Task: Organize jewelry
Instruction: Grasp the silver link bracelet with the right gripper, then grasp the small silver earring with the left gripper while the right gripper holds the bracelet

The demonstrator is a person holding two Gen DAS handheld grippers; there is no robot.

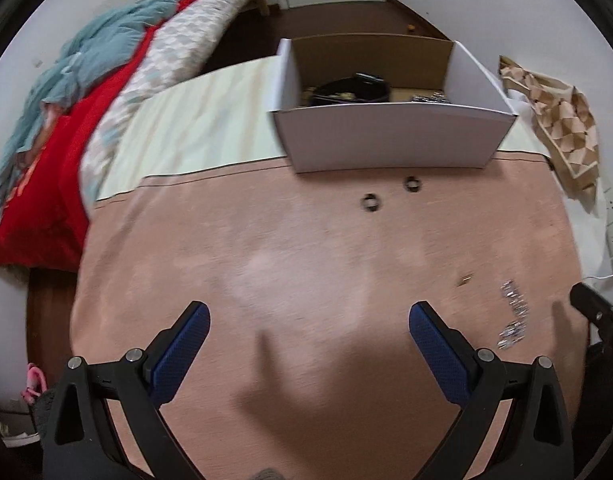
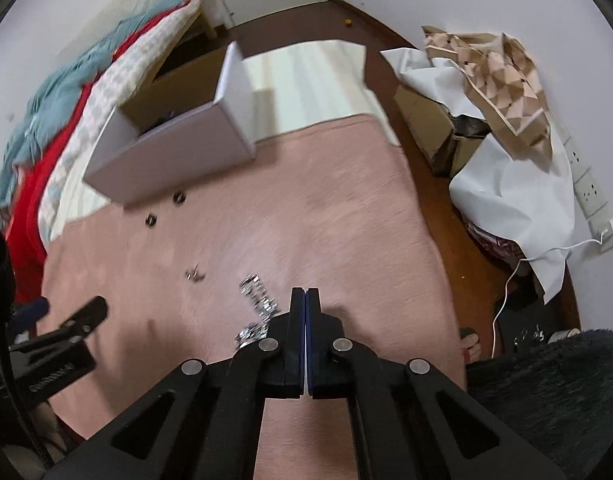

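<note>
An open cardboard box (image 1: 390,136) stands on the far part of a pink mat (image 1: 306,248); a black bangle (image 1: 348,90) and a silvery piece (image 1: 430,99) lie inside it. Two dark rings (image 1: 371,203) (image 1: 412,184) lie just in front of the box. A silver chain (image 1: 513,314) and a small earring (image 1: 464,279) lie at the right. My left gripper (image 1: 308,316) is open and empty over the mat. My right gripper (image 2: 305,294) is shut with nothing between its pads, right beside the silver chain (image 2: 256,304). The box (image 2: 174,148), rings (image 2: 178,197) (image 2: 150,220) and earring (image 2: 195,275) also show in the right wrist view.
Folded red, teal and patterned bedding (image 1: 86,120) lies along the left. A cream cloth (image 1: 202,120) lies under the box. At the right are a brown box (image 2: 430,128), white paper (image 2: 514,184), a patterned bag (image 2: 502,76), a power strip (image 2: 590,192) and a white cable (image 2: 518,268).
</note>
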